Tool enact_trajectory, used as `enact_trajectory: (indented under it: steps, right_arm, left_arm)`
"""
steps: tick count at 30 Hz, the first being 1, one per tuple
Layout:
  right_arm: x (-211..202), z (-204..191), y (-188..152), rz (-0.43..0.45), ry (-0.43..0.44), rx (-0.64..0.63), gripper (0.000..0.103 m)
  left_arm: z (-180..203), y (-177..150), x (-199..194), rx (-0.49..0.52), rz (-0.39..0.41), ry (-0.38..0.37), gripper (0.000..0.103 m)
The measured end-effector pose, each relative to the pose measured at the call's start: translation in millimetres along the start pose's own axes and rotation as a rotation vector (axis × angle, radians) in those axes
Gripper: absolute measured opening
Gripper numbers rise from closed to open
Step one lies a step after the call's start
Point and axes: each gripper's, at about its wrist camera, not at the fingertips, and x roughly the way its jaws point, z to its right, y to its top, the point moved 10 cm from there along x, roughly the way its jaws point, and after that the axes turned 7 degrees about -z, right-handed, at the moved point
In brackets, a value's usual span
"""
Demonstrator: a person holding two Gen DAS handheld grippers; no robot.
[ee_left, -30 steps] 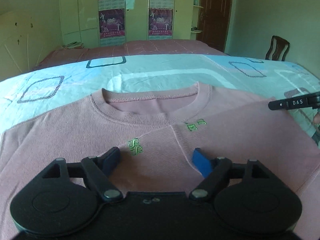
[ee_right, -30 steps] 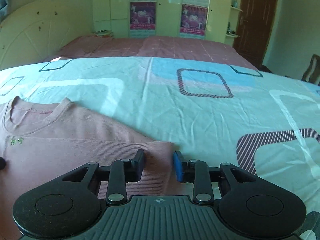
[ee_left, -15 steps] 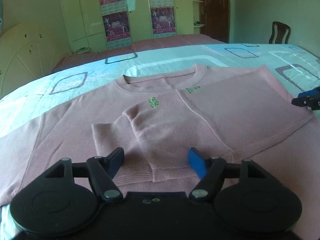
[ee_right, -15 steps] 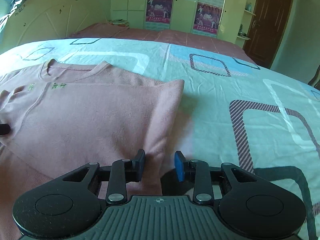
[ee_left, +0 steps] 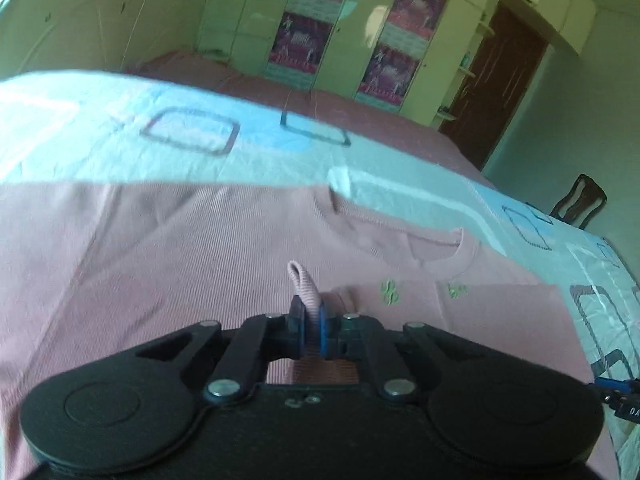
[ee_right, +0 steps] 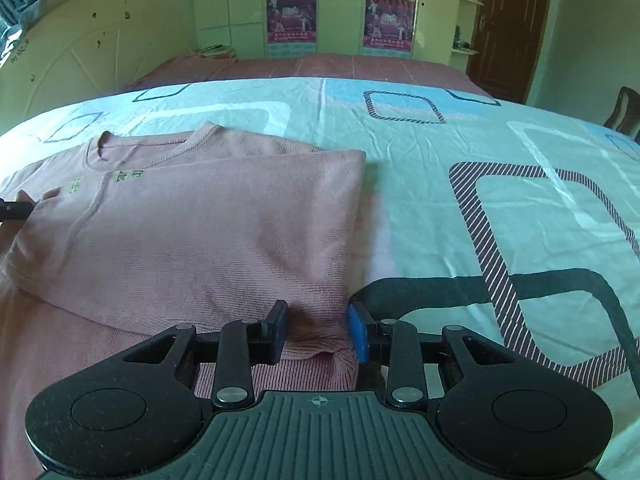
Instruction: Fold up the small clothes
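A bedsheet printed with pale blue and white rounded squares (ee_right: 460,208) covers the bed. On it lies a pink ribbed-knit sweatshirt (ee_right: 208,232), one side already folded across its chest. Closest in, the left gripper (ee_left: 308,312) has just clamped shut on a raised pinch of that knit. The right gripper (ee_right: 318,328) stands partly open over the folded edge's near corner, pads apparently not pressing. Likely next: carry the pinched cloth across. Beyond stand pale green wardrobe doors (ee_right: 248,4).
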Motion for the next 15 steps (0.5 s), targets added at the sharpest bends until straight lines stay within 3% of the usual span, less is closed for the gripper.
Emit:
enact_trajectory:
  steps: [2, 5, 6, 8, 9, 10, 12, 15]
  right_arm:
    - [-3, -3, -4, 0.002, -0.004, -0.014, 0.032]
    - [4, -4, -16, -0.009, -0.043, -0.025, 0.032]
    - [3, -5, -16, -0.011, -0.047, -0.022, 0.032]
    - [-4, -4, -11, 0.005, -0.054, -0.003, 0.032]
    - [-11, -5, -7, 0.032, -0.046, 0.005, 0.032]
    - [-16, -6, -4, 0.057, -0.041, 0.006, 0.032]
    - [-17, -11, 1, 0.081, -0.029, -0.003, 0.032]
    - [-4, -34, 12, 0.077, 0.044, -0.016, 0.032]
  left_arm:
    - [7, 6, -5, 0.079, 0.037, 0.038, 0.006]
    - [3, -9, 17, 0.126, -0.051, 0.079, 0.006]
    - [0, -16, 23, 0.144, -0.087, 0.093, 0.013]
    - [-7, -17, 12, 0.144, -0.052, 0.141, 0.032]
    - [-11, -16, 3, 0.144, -0.035, 0.182, 0.047]
    - [-12, -14, -10, 0.142, 0.009, 0.213, 0.049]
    - [4, -18, -28, 0.175, 0.056, 0.148, 0.048]
    - [41, -34, -22, 0.324, 0.03, 0.083, 0.05]
